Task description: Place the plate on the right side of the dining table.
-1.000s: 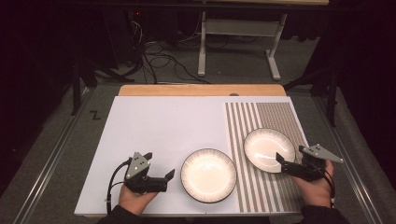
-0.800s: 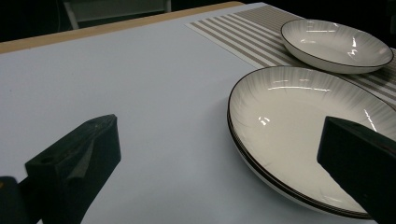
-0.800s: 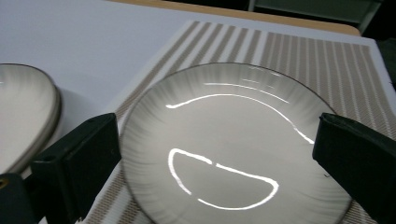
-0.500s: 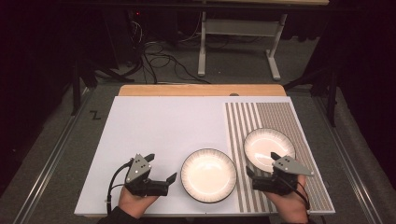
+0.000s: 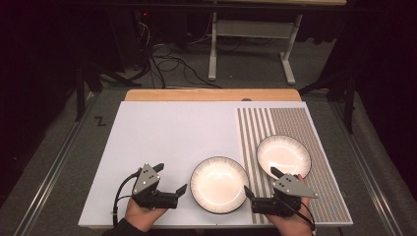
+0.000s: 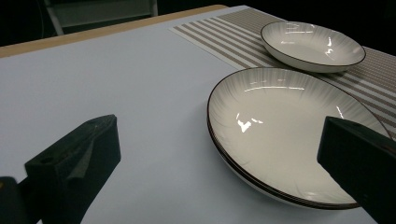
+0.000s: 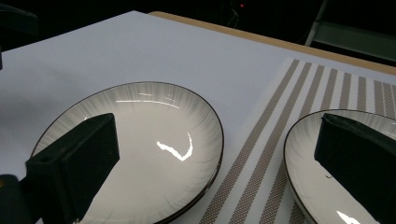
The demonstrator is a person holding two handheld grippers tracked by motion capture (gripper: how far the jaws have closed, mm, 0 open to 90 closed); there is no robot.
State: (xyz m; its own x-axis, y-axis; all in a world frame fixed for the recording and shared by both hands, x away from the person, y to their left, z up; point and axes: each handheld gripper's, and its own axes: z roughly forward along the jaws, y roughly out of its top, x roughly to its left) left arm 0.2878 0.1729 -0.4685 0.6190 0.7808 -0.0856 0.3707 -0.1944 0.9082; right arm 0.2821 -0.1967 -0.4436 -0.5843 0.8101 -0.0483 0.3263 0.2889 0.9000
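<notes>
Two plates (image 5: 219, 184) (image 5: 283, 156) bear no legible marks (perhaps glare), tongs (image 5: 172, 179) (image 5: 258, 183) spread.

1. The left claw (image 5: 172, 181) sits at about 7 o'clock in the high view, jaws spread wide and pointing toward 3 o'clock.
2. The left hand (image 5: 142, 214) grips it from below.
3. The right claw (image 5: 260, 183) sits at about 5 o'clock, jaws wide apart, pointing toward 10 o'clock.
4. The right hand (image 5: 290, 219) holds it from beneath.

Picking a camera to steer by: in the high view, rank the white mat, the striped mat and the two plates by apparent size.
1. White mat
2. Striped mat
3. Near plate, slightly above far plate; nearness to the camera makes that unsure.
</notes>
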